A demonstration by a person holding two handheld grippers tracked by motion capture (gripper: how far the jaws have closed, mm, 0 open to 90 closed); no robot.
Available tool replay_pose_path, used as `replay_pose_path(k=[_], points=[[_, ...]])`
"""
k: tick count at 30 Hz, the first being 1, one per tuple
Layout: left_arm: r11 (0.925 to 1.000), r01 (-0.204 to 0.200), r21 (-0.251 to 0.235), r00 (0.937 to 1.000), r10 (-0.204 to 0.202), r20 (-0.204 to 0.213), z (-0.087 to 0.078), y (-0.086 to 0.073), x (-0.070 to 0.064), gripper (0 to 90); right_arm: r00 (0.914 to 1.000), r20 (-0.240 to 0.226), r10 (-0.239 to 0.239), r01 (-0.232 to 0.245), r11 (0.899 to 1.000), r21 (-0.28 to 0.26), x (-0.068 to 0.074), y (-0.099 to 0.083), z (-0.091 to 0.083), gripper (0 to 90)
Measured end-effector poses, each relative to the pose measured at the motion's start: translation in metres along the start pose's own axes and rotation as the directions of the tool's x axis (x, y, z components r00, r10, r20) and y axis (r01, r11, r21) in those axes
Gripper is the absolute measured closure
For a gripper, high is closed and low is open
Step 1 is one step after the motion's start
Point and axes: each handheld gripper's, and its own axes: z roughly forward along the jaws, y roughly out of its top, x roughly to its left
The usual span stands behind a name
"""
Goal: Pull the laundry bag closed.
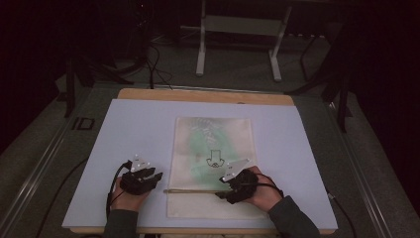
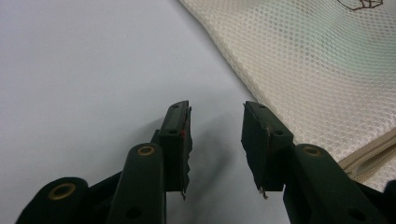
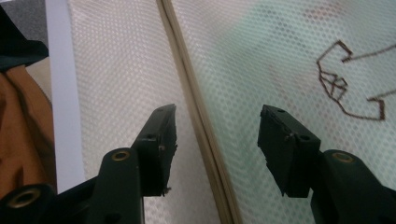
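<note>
A cream mesh bag [image 1: 213,163] lies flat on the pale blue mat [image 1: 124,134], a little right of the middle and near the person's edge. Something green shows faintly through the mesh, and a dark outline drawing [image 1: 214,158] marks its face. A zip [image 1: 190,191] runs across the bag near its lower end.

The right gripper [image 1: 223,192] sits over the bag's lower right part, its jaws wide apart with the zip [image 3: 201,116] running between them; they hold nothing, and whether they touch the mesh is hard to tell. The drawing [image 3: 348,88] lies just beyond its jaws.

The left gripper [image 1: 157,177] rests on the mat just left of the bag [image 2: 317,70], jaws apart and empty, over bare mat [image 2: 93,70]. A wooden table edge [image 1: 205,95] shows beyond the mat.
</note>
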Motion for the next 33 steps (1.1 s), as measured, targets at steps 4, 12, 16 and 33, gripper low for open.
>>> replay_pose_path(k=[4,12,16,33], points=[[1.0,-0.003,0.003,1.0,0.003,0.001,0.0,0.0,0.0,61.5,0.9999,-0.009,-0.014,0.014,1.0,-0.006,0.002,0.005,0.003,48.1],[1.0,-0.003,0.002,1.0,0.003,0.0,0.0,0.0,0.0,61.5,0.9989,-0.026,-0.038,0.038,0.999,-0.007,0.007,0.015,0.01,49.9],[1.0,-0.002,0.002,1.0,0.002,-0.002,0.0,0.0,0.0,61.5,0.9982,-0.029,-0.052,0.052,0.999,-0.001,0.009,0.02,0.014,50.8],[1.0,-0.003,0.002,1.0,0.003,-0.002,-0.001,0.0,0.001,61.3,0.9949,-0.053,-0.086,0.086,0.996,-0.006,0.015,0.04,0.03,54.7]])
